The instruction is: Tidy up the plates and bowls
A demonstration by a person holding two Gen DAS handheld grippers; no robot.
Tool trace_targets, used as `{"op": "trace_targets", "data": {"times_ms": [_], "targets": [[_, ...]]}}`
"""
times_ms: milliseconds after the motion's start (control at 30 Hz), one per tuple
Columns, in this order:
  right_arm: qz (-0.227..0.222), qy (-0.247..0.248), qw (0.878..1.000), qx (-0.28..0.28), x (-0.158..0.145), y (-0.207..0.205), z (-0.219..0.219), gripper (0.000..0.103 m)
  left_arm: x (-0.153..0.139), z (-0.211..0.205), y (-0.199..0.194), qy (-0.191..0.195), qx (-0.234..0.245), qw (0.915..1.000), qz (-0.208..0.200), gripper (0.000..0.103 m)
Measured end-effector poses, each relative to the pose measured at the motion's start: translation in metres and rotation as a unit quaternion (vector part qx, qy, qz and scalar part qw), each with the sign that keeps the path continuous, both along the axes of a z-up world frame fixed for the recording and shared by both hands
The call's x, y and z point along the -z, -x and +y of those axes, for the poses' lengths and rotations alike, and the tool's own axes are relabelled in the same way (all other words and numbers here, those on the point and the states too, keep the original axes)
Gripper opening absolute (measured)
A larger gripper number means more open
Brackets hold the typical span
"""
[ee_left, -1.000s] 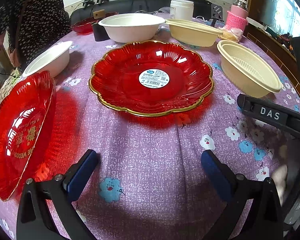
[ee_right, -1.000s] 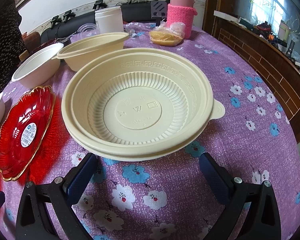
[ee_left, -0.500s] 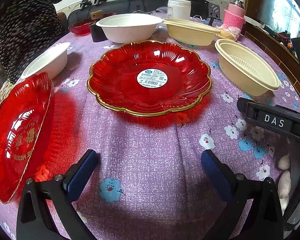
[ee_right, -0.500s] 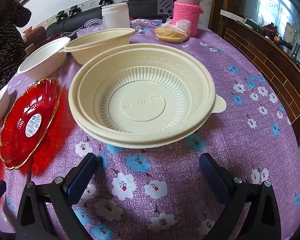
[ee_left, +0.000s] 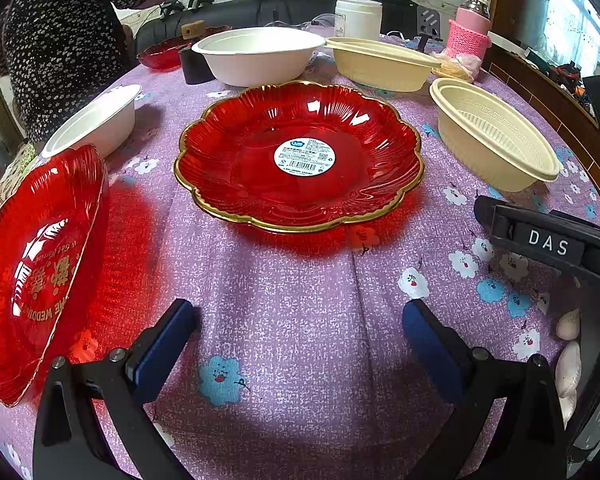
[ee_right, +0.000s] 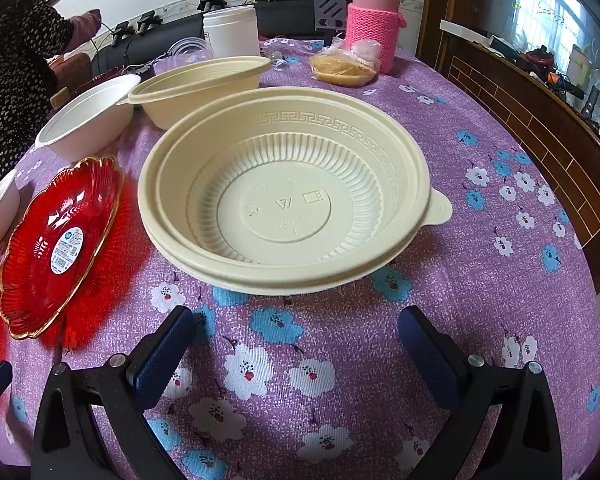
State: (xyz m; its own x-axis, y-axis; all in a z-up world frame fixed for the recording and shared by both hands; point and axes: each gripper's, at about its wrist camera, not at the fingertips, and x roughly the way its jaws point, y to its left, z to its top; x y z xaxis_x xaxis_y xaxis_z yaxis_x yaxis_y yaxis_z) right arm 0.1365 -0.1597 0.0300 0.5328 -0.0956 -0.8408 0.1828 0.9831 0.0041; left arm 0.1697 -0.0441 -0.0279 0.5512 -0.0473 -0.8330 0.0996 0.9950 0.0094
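Left wrist view looks over the purple flowered tablecloth (ee_left: 300, 320), where the scalloped red plate (ee_left: 299, 156) with gold rim and white sticker lies flat in the middle; against the frame 1 second ago it sits at much the same spot, while the person in the dotted top (ee_left: 60, 40) at the far left has leaned across and now reaches an arm toward the wall. Right wrist view shows the ribbed cream bowl (ee_right: 284, 188) lying a little farther from the fingers than 1 second ago, with more cloth showing in front of it. A 2nd red plate (ee_left: 40, 264) with gold lettering is cut off at the left edge of the left view, and its lettering is only partly readable. Beyond lie 2 white bowls (ee_left: 260, 54) (ee_left: 96, 120) and a 2nd cream bowl (ee_left: 380, 62), whose insides are hidden by the low angle. The pink flask (ee_right: 374, 16) stands at the far edge, beside a bag (ee_right: 346, 64) whose contents are hard to make out. The left gripper (ee_left: 298, 340) is spread wide over bare cloth, holding and touching nothing, short of the red plate. The right gripper (ee_right: 296, 344) is likewise spread wide and empty, its fingers (ee_right: 164, 356) near but clear of the cream bowl's front rim.
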Motion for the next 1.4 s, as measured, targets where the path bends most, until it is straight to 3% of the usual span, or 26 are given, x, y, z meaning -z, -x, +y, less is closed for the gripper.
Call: {"op": "trace_targets", "data": {"times_ms": [167,367,900,1033,1167,1267,1400], "targets": [[0.0,0.0,1.0,0.0,0.0,0.0,0.0,0.102,0.005,0.007,0.013,0.002,0.002,1.0,-0.005,0.103],[0.0,0.0,1.0,0.0,0.0,0.0,0.0,0.102,0.012,0.004,-0.003,0.002,0.008,0.9999,-0.007,0.103],[0.0,0.0,1.0,0.0,0.0,0.0,0.0,0.102,0.011,0.022,0.036,0.017,0.023,0.9995,-0.014,0.103],[-0.001,-0.001,1.0,-0.003,-0.002,0.002,0.001,0.102,-0.014,0.035,0.072,0.058,0.025,0.9966,-0.053,0.099],[-0.011,-0.002,1.0,-0.007,-0.008,0.011,0.003,0.102,-0.049,0.054,0.128,0.058,0.045,0.9912,-0.111,0.1],[-0.046,0.033,0.998,-0.006,-0.028,0.034,0.01,0.102,-0.068,0.079,0.157,0.06,0.04,0.9903,-0.119,0.1],[-0.092,0.025,0.995,-0.018,-0.059,0.069,0.019,0.102,-0.08,0.113,0.18,0.057,0.013,0.9915,-0.116,0.1]]}}
